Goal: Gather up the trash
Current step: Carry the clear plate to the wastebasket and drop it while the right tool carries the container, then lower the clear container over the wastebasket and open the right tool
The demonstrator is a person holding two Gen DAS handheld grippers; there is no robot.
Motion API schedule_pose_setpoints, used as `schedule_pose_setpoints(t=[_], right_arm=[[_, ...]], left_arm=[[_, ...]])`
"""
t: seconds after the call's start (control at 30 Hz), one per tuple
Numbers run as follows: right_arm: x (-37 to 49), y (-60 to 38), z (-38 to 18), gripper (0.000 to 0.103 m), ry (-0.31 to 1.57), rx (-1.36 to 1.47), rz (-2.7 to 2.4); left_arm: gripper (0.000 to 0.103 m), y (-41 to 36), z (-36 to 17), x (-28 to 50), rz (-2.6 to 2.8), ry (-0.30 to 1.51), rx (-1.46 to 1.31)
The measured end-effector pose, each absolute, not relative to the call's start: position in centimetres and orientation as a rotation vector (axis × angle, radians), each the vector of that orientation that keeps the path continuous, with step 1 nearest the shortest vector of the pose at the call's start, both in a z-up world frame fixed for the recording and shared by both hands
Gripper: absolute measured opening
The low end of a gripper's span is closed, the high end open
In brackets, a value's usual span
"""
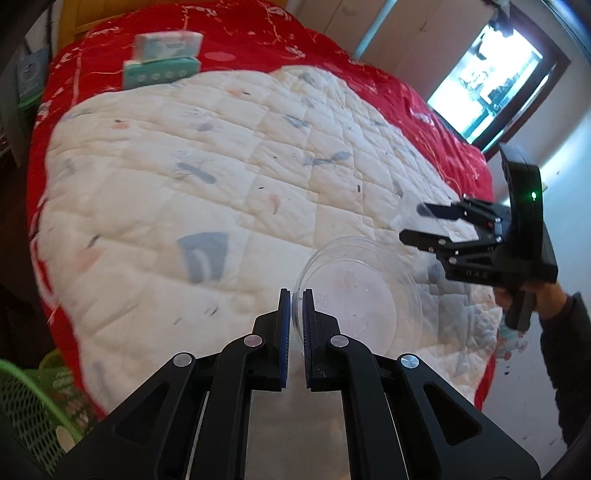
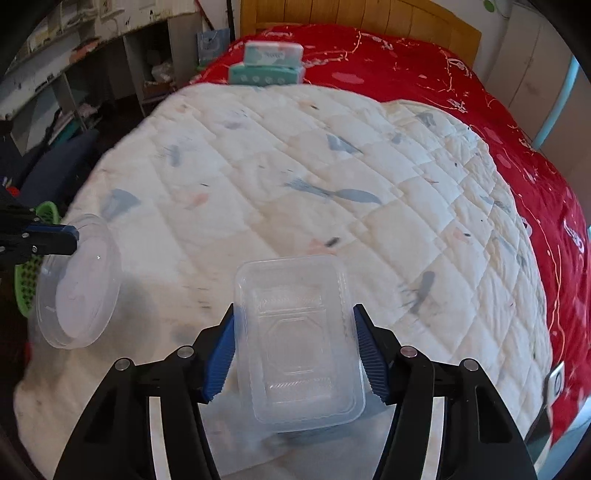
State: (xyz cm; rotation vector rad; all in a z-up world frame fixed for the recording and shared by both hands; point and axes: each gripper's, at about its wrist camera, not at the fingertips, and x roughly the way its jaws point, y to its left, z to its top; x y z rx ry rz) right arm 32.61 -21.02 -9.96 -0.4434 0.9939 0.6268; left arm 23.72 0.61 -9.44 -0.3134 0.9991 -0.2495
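Above the near end of the bed (image 2: 369,155), both pieces are lifted: left gripper (image 1: 294,295) pinches the round lid (image 1: 362,291), right gripper (image 2: 295,332) clamps the rectangular container (image 2: 299,332); binning in the green basket (image 1: 33,398) remains.

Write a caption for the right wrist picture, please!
Right gripper holds a clear plastic tray over the quilt, left gripper pinching a round lid.

This is a bedroom in a home. A wide bed with a red embroidered bedspread (image 2: 424,70) and a white quilted blanket with blue and pink prints (image 2: 295,177) fills both views, backed by a wooden headboard (image 2: 351,18). Two stacked packs of tissues (image 2: 267,66) lie near the headboard. Cluttered grey shelves (image 2: 110,66) stand beside the bed, and a bright window (image 1: 487,81) lights the far wall.
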Motion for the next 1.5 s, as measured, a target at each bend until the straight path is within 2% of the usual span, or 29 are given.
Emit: schedule_pose_setpoints(t=[0.47, 0.7, 1.1, 1.5], right_arm=[[21.3, -11.1, -6.6, 0.058, 0.927, -0.274, 0.763], [17.0, -5.4, -7.1, 0.058, 0.947, -0.252, 0.833], [11.8, 1.5, -7.2, 0.058, 0.965, -0.237, 0.935], [9.7, 7.0, -8.1, 0.058, 1.000, -0.203, 1.033]], left_arm=[[0.005, 12.4, -7.1, 11.2, -0.024, 0.913, -0.386], [0.005, 19.4, -8.8, 4.7, 0.148, 0.919, -0.409], [0.007, 27.0, -12.8, -1.6, 0.366, 0.973, -0.477], [0.035, 29.0, -14.3, -4.9, 0.408, 0.969, -0.577]])
